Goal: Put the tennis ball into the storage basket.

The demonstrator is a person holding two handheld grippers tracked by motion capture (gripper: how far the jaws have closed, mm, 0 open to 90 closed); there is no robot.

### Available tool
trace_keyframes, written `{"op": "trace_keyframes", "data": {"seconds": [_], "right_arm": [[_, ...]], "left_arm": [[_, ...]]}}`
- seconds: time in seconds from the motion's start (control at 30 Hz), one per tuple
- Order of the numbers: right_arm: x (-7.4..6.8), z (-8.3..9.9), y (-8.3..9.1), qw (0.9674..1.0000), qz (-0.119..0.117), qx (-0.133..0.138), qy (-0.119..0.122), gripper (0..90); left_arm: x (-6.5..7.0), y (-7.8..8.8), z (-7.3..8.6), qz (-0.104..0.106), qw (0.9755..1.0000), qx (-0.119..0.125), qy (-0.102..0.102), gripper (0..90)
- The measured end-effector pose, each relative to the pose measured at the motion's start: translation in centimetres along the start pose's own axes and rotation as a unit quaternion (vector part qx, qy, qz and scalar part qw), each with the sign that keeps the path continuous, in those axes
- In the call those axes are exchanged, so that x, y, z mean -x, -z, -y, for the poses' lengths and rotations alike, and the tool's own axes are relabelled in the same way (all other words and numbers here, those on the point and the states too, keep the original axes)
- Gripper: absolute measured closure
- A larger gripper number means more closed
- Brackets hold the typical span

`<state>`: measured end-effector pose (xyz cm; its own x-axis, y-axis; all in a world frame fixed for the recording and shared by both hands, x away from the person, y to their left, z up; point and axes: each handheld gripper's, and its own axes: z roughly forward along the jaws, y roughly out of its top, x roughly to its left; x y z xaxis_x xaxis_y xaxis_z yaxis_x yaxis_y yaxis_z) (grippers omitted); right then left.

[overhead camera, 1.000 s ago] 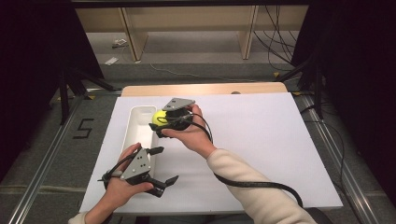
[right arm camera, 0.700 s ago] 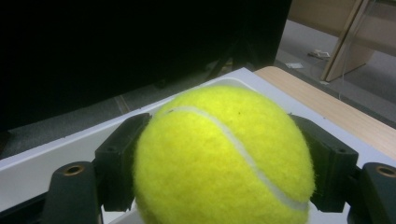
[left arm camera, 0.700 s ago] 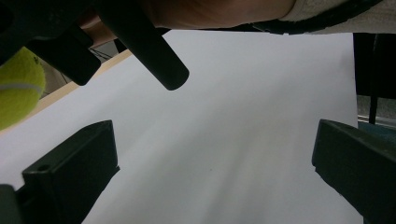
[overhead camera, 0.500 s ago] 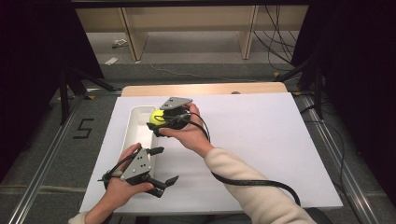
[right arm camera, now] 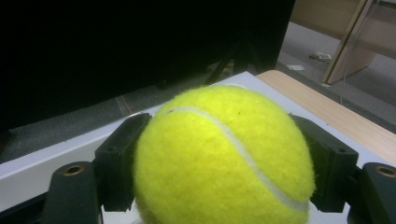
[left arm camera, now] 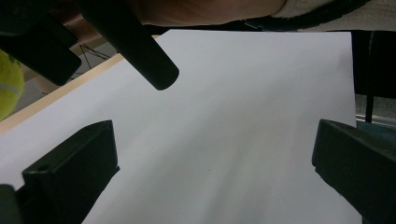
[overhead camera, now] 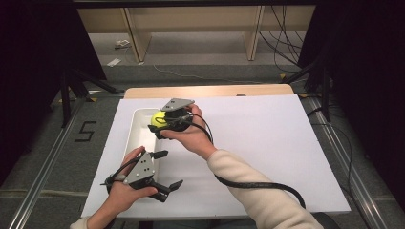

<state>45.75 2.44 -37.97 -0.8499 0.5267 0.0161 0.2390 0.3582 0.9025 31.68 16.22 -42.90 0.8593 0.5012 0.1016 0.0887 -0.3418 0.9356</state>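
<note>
A yellow tennis ball [overhead camera: 158,119] is clamped between the black jaws of my right gripper [overhead camera: 161,127], which hovers over the far end of a long white tray [overhead camera: 137,139]. In the right gripper view the ball [right arm camera: 224,154] bulges out between the two pads of that gripper [right arm camera: 224,189]. My left gripper [overhead camera: 168,169] rests low near the table's front edge, just right of the tray's near end, jaws wide apart. In the left gripper view those jaws [left arm camera: 212,172] frame bare white sheet, and the ball [left arm camera: 7,84] peeks in at the left edge.
A large white sheet [overhead camera: 267,148] covers the table, with a strip of wooden tabletop [overhead camera: 215,90] at the far edge. A thick black cable [overhead camera: 258,183] trails from the right gripper across the sheet. Metal rails [overhead camera: 43,167] run along both sides.
</note>
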Motion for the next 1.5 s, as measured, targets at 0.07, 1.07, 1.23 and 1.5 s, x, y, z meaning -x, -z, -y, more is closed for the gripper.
{"op": "trace_keyframes", "data": {"seconds": [0.07, 1.07, 1.23, 1.5], "right_arm": [[0.0, -0.1, 0.0, 1.0, 0.0, 0.001, 0.001, 26.7], [-0.8, -0.4, -1.3, 0.9999, -0.015, -0.004, 0.006, 26.7], [-0.8, -0.5, -1.4, 0.9999, -0.015, -0.004, 0.005, 26.7], [-0.8, -0.6, -1.8, 0.9998, -0.018, -0.007, 0.005, 26.7]], "left_arm": [[0.0, 0.0, 0.0, 0.0, 1.0, -0.001, 0.0, 0.0], [0.0, 0.0, 0.0, 0.001, 1.0, -0.001, -0.001, 0.0], [0.1, 0.0, 0.0, 0.001, 1.0, -0.001, -0.002, 0.0], [0.1, 0.0, 0.0, 0.001, 1.0, -0.002, -0.003, 0.0]]}}
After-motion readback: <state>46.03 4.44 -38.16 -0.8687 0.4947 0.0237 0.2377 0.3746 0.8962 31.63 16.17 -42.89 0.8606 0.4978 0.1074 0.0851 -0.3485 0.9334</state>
